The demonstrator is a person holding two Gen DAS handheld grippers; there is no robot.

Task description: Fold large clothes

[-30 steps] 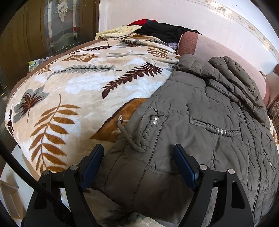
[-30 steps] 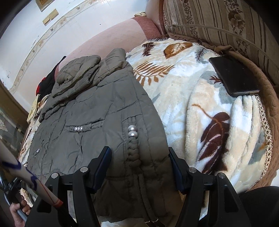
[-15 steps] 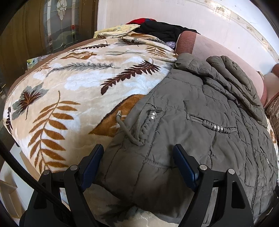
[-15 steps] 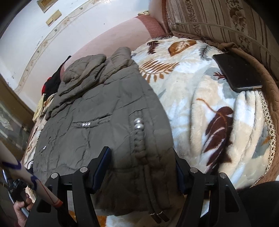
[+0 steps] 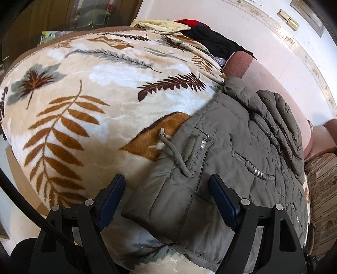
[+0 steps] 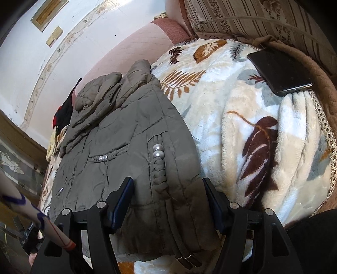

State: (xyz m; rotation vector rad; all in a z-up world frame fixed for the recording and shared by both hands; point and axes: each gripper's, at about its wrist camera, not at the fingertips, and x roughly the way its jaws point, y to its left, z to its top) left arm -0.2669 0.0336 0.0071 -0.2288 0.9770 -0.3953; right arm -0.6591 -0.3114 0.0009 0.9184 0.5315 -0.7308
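An olive-grey quilted jacket point(image 5: 242, 151) lies flat on a leaf-print blanket point(image 5: 88, 101), hood and folded sleeves at the far end. My left gripper point(image 5: 167, 196) is open, its jaws on either side of the jacket's near left hem corner, where a drawstring point(image 5: 174, 151) lies. In the right wrist view the jacket point(image 6: 126, 134) shows again; my right gripper point(image 6: 168, 202) is open, its jaws on either side of the near right hem corner, by a braided pocket trim with silver beads point(image 6: 158, 151).
A black phone point(image 6: 280, 71) lies on the blanket at the right. Dark and red clothes point(image 5: 212, 40) are piled at the far end by a pink headboard point(image 5: 273, 84). Striped cushions point(image 6: 252, 19) stand at the right. The bed edge is near.
Both grippers have drawn back toward the near hem and the left view has swung left. The hem corners now show between the open jaws. The jacket has not moved.
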